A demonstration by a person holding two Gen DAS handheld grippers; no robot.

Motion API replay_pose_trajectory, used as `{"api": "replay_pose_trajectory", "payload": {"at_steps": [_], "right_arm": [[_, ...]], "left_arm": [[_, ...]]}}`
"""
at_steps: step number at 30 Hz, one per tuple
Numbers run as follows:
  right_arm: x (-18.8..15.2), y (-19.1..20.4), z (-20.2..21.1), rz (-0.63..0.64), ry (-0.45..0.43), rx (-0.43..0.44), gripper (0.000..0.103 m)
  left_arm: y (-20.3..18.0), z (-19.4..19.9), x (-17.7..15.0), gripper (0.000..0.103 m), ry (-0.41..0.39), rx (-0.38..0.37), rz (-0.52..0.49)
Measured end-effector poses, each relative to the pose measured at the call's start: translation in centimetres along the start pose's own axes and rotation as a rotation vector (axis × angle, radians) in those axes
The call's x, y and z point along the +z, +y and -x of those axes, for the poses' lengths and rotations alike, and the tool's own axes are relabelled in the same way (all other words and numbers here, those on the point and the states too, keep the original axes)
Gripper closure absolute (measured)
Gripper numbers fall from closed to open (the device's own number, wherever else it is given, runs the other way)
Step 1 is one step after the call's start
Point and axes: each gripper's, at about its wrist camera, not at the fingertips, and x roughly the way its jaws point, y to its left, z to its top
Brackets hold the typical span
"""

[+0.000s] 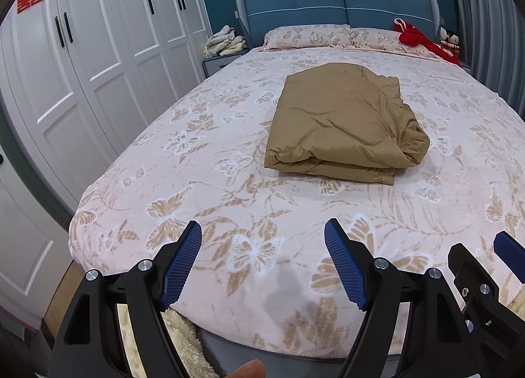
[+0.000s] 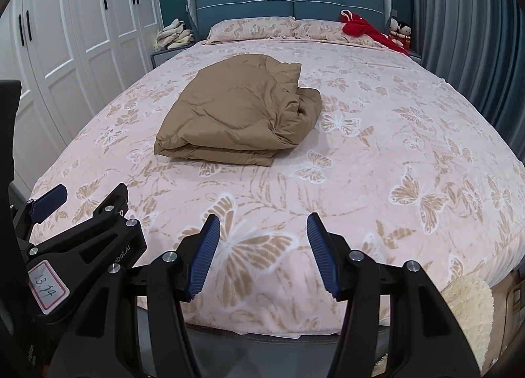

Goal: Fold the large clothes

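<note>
A tan quilted garment (image 1: 341,122) lies folded into a thick rectangle in the middle of the bed (image 1: 229,207), its right side bunched and rumpled. The right wrist view shows the same garment (image 2: 239,115) left of centre. My left gripper (image 1: 262,233) hovers over the foot of the bed, well short of the garment, jaws open and nothing between them. My right gripper (image 2: 261,223) is beside it, also open and empty above the butterfly-patterned cover. Each gripper appears at the edge of the other's view.
White wardrobe doors (image 1: 82,59) with red paper cuttings line the left. A blue headboard (image 1: 338,7), two pillows (image 1: 305,34), red cloth (image 1: 423,41) and dolls sit at the far end. Cloth is piled on a bedside stand (image 1: 226,41). Curtains (image 2: 459,33) hang on the right.
</note>
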Motion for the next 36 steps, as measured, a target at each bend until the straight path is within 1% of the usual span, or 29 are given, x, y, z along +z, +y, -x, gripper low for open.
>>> {"api": "replay_pose_trajectory", "payload": {"at_steps": [36], "right_arm": [[0.00,-0.05,-0.05,0.002,0.000,0.000,0.050]], "left_arm": [[0.05,-0.11,-0.26,0.029,0.000,0.007,0.004]]}}
